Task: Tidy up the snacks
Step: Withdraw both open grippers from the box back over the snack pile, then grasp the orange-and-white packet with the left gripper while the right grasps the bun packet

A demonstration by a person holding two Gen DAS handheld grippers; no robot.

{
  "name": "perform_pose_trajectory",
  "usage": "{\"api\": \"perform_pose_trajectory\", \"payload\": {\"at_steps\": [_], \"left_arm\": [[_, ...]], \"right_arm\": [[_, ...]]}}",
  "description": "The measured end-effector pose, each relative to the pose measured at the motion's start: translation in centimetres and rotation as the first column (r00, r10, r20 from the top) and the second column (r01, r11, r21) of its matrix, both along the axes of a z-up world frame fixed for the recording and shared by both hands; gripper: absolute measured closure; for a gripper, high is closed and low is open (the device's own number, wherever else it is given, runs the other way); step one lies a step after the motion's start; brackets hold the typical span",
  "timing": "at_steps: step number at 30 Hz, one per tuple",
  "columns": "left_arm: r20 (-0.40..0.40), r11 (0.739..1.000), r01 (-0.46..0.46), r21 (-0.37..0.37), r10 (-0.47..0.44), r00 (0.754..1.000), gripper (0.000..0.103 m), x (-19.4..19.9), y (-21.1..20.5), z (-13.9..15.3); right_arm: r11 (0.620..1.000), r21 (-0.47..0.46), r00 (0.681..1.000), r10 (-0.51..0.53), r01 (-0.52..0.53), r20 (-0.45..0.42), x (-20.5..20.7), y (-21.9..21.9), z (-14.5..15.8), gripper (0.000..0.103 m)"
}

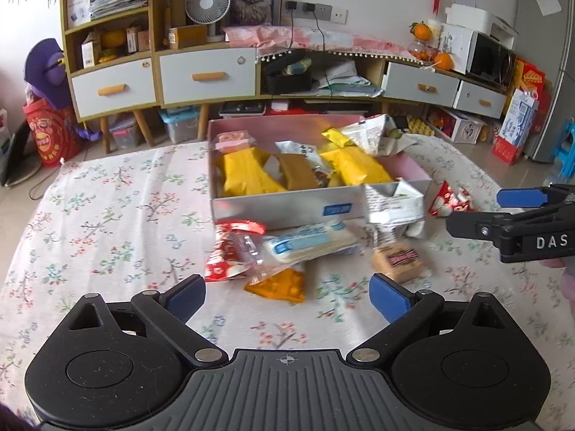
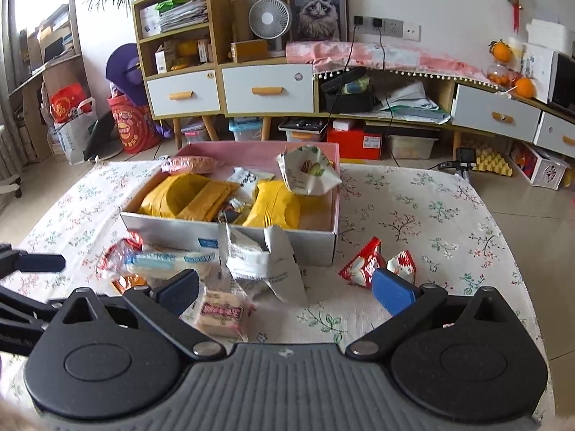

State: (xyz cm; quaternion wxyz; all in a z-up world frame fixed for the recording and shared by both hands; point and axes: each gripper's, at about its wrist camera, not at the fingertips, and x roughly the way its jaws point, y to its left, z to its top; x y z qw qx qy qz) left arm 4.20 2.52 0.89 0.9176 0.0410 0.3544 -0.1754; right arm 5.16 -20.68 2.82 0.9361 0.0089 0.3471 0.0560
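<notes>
Both grippers hover over the table's near side with nothing held: the left gripper (image 1: 287, 296) spread wide, the right gripper (image 2: 285, 291) also apart. The box (image 1: 284, 208) sits further back, part-filled. Loose snacks (image 1: 280, 248) lie just near of it. The step appears to be picking; next, lower onto one packet and close.
</notes>
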Motion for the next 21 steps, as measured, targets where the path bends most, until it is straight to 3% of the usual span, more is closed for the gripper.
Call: {"api": "perform_pose_trajectory", "payload": {"at_steps": [13,19,21], "left_arm": [[0.017,1.000,0.018,0.010,-0.018,1.000,0.004,0.7,2.5,-2.3],[0.019,0.999,0.054,0.005,-0.055,0.998,0.005,1.4,2.6,-3.5],[0.020,0.998,0.069,0.005,-0.070,0.997,0.006,1.5,2.3,-3.8]], "right_arm": [[0.994,-0.042,0.994,0.105,-0.106,-0.016,-0.4,1.4,-2.1,0.000],[0.991,0.000,0.990,0.136,-0.136,-0.037,0.0,1.6,-2.6,0.001],[0.988,0.026,0.987,0.151,-0.150,-0.054,0.1,1.7,-2.8,0.008]]}}
